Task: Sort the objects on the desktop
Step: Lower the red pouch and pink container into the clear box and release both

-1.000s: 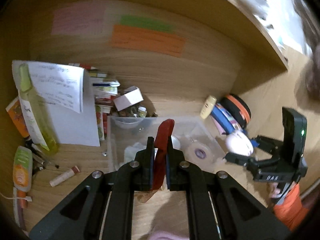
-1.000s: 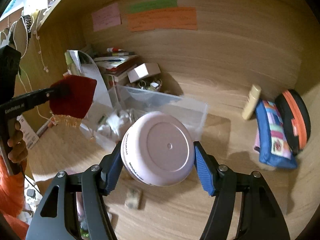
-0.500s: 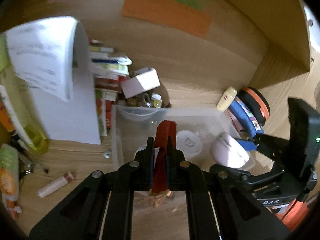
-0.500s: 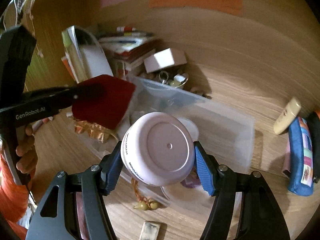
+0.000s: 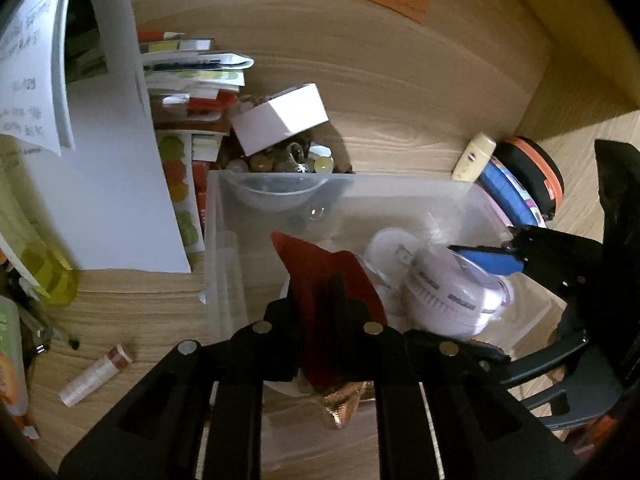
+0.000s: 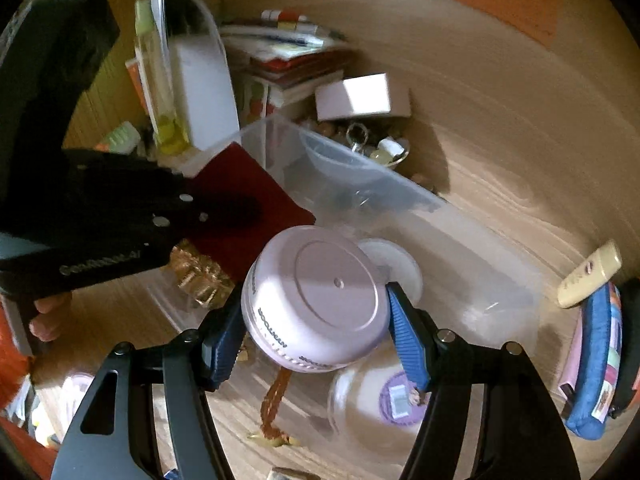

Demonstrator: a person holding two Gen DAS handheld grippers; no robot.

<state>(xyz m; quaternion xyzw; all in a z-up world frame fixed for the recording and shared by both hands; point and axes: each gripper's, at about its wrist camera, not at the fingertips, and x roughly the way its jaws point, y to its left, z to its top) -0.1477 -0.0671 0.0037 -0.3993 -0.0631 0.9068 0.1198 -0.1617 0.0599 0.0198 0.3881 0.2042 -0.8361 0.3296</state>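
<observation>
Left wrist view: my left gripper (image 5: 336, 300) is clamped narrow on the red card (image 5: 320, 272), its gold tassel (image 5: 340, 404) hanging below my fingers.
Bin from the left: the clear bin (image 5: 224, 248) lies straight ahead of and under my fingertips; the card's tip is over its inside.
Right tool from the left: off to my right, the right gripper (image 5: 476, 284) holds the pale round jar (image 5: 452, 300) low inside the bin, beside a white disc (image 5: 386, 248).
Loose items: a small tube (image 5: 94, 374) lies on the desk to my left, well apart from the bin.
Right wrist view: my right gripper (image 6: 316, 316) is spread wide around the jar (image 6: 316, 300), blue pads (image 6: 406, 340) pressing both sides.
Bin from the right: it (image 6: 440, 216) sits just ahead of and under the jar.
Left tool from the right: the left gripper (image 6: 224, 208) and card (image 6: 248, 200) are at my left, over the bin's near corner.
Step, as I judge it: both hands are at the drop-off, loads unreleased.
Next move: part each pair of fingers over a bare patch of bin floor, tassel inside the wall.
</observation>
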